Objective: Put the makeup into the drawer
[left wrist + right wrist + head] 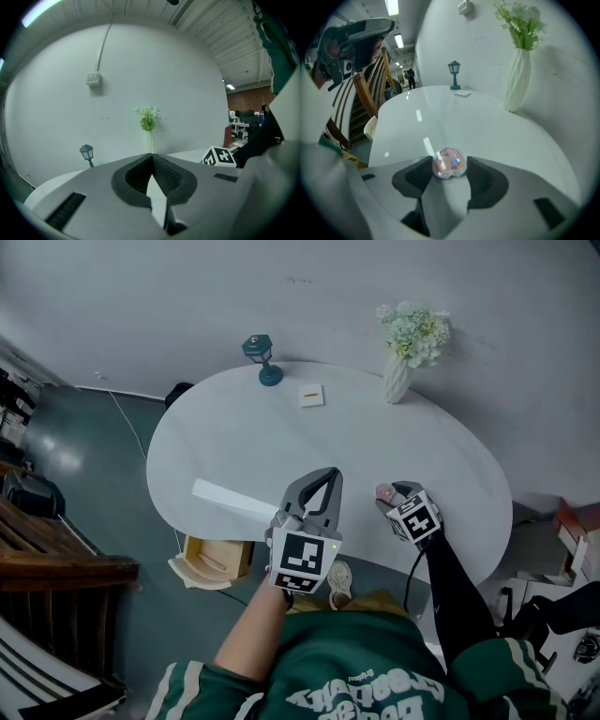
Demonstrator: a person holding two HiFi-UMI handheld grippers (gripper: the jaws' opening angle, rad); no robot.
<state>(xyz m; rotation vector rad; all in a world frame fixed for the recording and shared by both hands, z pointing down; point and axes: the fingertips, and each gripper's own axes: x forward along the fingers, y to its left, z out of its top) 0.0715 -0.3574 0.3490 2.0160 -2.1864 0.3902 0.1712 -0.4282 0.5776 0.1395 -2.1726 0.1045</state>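
A small round pink makeup compact (384, 491) (449, 162) sits between the pads of my right gripper (388, 495) (449, 165), which is shut on it just above the white table (234, 442) near its front right edge. My left gripper (330, 474) (152, 157) hovers over the front middle of the table, pointing toward the far wall. Its jaws are shut with the tips touching and nothing between them. Below the table's front left edge stands an open pale wooden drawer (220, 559).
At the back of the table stand a teal lantern (263, 357) (454, 74), a small white card (311, 395) and a white vase of flowers (403, 362) (148, 126) (518, 79). Dark wooden furniture (56, 563) is at the left, on the floor.
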